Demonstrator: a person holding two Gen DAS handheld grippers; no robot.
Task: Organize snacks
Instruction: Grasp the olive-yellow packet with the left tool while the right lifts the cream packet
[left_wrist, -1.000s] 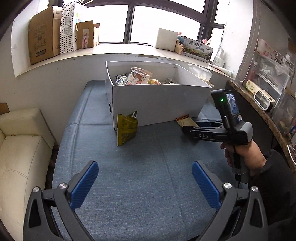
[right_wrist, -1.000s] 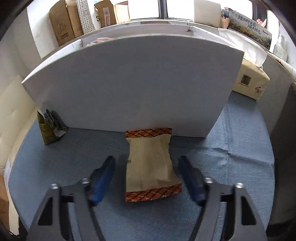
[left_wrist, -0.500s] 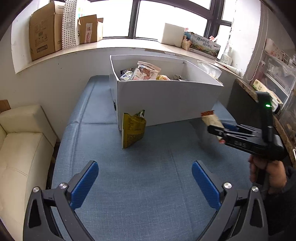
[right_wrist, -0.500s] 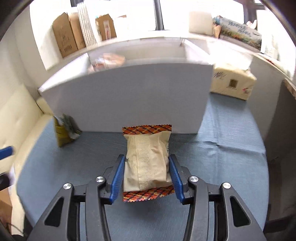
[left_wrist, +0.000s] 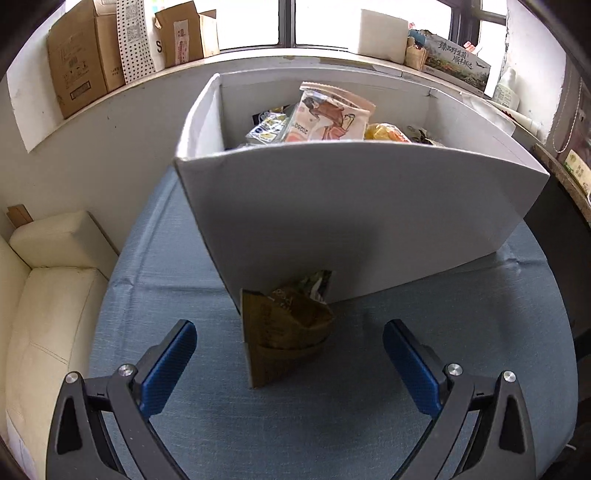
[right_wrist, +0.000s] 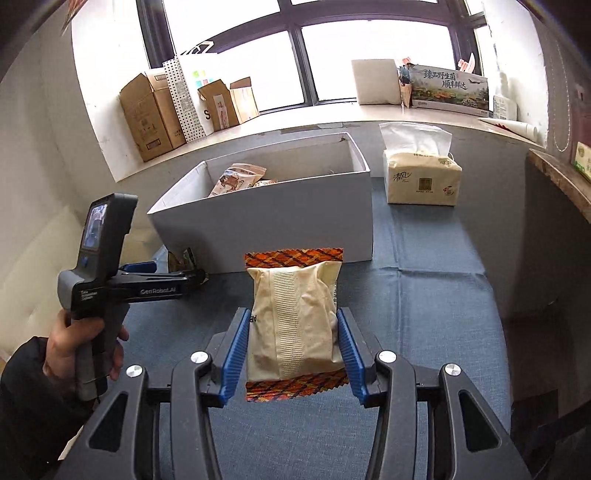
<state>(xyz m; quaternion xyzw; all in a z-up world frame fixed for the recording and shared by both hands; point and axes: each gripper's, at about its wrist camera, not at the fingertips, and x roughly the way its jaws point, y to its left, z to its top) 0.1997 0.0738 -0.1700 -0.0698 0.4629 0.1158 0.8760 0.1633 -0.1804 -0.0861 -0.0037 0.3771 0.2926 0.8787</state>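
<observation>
My right gripper (right_wrist: 293, 332) is shut on a beige snack packet with orange plaid ends (right_wrist: 295, 317) and holds it above the blue table, in front of the white box (right_wrist: 280, 218). My left gripper (left_wrist: 290, 350) is open, its fingers on either side of an olive-yellow snack bag (left_wrist: 284, 328) that stands against the white box (left_wrist: 351, 206). The box holds several snack packs (left_wrist: 328, 116). The left gripper also shows in the right wrist view (right_wrist: 192, 275), pointing at the olive bag (right_wrist: 181, 258).
A tissue pack (right_wrist: 421, 173) sits right of the box. Cardboard boxes (right_wrist: 155, 110) and a printed carton (right_wrist: 448, 88) line the window sill. A cream sofa (left_wrist: 48, 295) stands left of the table. A dark counter (right_wrist: 561, 177) runs along the right.
My right gripper has lifted the beige packet higher and back from the box. My left gripper has moved forward until the olive bag sits between its open fingers.
</observation>
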